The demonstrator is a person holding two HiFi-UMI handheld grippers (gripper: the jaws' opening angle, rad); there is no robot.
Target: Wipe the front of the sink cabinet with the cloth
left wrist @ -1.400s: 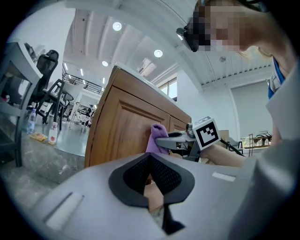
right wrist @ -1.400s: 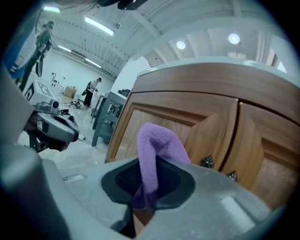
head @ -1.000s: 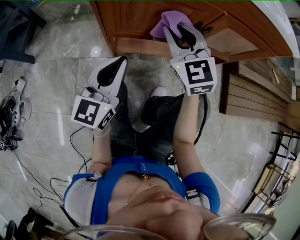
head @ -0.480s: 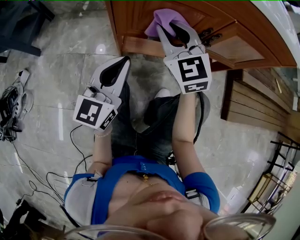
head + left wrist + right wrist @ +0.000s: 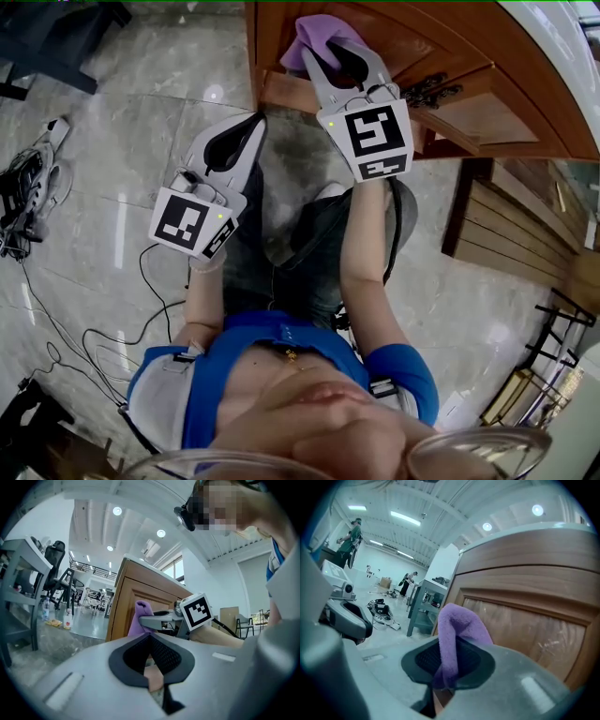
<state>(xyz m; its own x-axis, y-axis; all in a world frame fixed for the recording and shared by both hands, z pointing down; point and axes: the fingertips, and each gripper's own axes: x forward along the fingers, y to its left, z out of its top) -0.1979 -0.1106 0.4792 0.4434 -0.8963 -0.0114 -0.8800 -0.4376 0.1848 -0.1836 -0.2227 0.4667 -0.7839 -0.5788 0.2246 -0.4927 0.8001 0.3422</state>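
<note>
The purple cloth (image 5: 317, 39) sat pinched in our right gripper (image 5: 339, 52), its jaws closed on a fold that rose in a loop above the dark pads. It was held up at the wooden front of the sink cabinet (image 5: 427, 42), near the cabinet's left corner and low on the door. In the right gripper view the cloth (image 5: 458, 629) stood just before the recessed door panel (image 5: 525, 625); we could not tell whether it touched the wood. To the right along the cabinet front, a pair of dark metal handles (image 5: 433, 92) showed between two doors. Our left gripper (image 5: 246, 133) hung lower and nearer, well apart from the cabinet over the grey marble floor (image 5: 141, 103), with its jaws together and nothing between them. We sat with our knees under both tools, and a tangle of cables and gear (image 5: 28, 192) lay on the floor far to the left.
</note>
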